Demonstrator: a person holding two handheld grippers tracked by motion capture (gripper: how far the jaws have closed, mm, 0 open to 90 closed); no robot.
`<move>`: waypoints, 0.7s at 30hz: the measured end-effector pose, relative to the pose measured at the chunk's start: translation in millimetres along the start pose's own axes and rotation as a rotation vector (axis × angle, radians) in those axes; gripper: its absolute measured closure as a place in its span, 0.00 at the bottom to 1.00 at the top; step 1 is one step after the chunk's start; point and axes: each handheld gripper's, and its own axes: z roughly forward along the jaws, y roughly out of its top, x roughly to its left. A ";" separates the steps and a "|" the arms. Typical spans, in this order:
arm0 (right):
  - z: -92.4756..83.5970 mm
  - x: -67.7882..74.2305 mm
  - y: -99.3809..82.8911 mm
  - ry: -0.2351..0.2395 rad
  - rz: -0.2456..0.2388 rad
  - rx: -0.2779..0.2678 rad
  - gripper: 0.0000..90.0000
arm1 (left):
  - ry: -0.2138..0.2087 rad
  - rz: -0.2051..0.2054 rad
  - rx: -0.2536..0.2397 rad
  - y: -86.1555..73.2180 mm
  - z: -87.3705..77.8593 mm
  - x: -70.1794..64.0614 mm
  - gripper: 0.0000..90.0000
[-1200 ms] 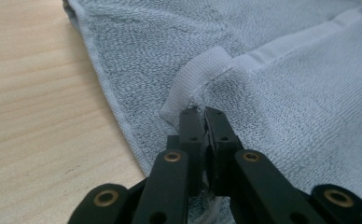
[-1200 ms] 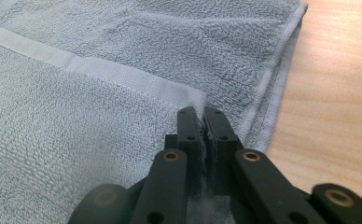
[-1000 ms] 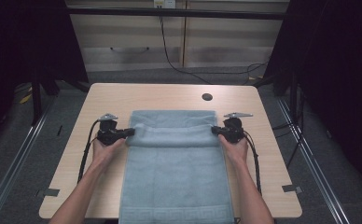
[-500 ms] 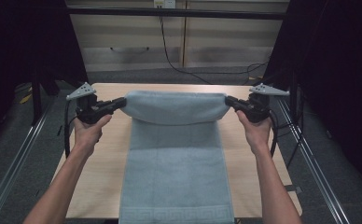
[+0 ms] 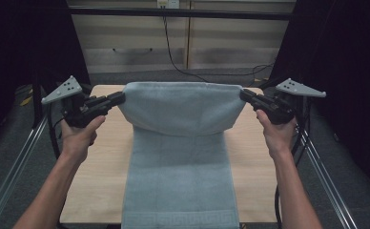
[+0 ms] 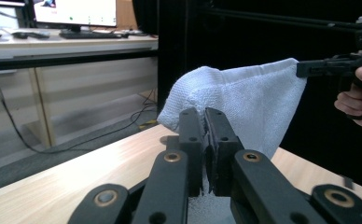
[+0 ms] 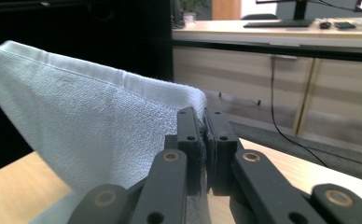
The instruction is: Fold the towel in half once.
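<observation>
Towel (image 5: 180,143), pale blue terry, one item: far end lifted off the desk (image 5: 102,186), near end lying flat and running over the front edge. Left gripper (image 5: 121,98): fingers (image 6: 191,135) closed tight on the towel's far left corner, cloth pinched between them. Right gripper (image 5: 242,94): fingers (image 7: 219,135) likewise clamped on the far right corner. Raised edge spans taut and level between both hands, with a fold hanging beneath it. Step in hand, as we judge it: folding the far half toward us. To do it well we keep both corners at equal height and tension, carry them forward together, and lay the raised edge square on the near hem before letting go.
</observation>
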 end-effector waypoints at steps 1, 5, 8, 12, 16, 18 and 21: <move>-5.8 3.7 -0.7 0.007 -0.006 -0.005 0.96 | 0.000 -0.005 -0.002 -3.0 -5.4 -3.0 0.96; -32.5 19.3 -8.5 0.047 -0.020 -0.026 0.96 | -0.038 -0.006 0.005 -17.6 -26.5 -14.0 0.96; -47.1 30.8 -17.7 0.070 -0.031 -0.021 0.96 | -0.056 -0.006 0.001 -32.8 -40.1 -24.6 0.96; -59.8 42.3 -35.0 0.093 -0.038 0.014 0.96 | -0.057 -0.027 0.037 -53.5 -47.4 -28.4 0.96; -61.9 46.9 -56.8 0.108 -0.018 0.064 0.95 | -0.057 -0.057 0.074 -73.5 -45.4 -28.9 0.96; -62.9 48.0 -70.3 0.116 -0.005 0.088 0.96 | -0.064 -0.069 0.107 -86.7 -44.7 -29.0 0.96; -65.7 48.4 -92.6 0.131 0.022 0.117 0.95 | -0.081 -0.109 0.145 -108.8 -46.4 -30.3 0.95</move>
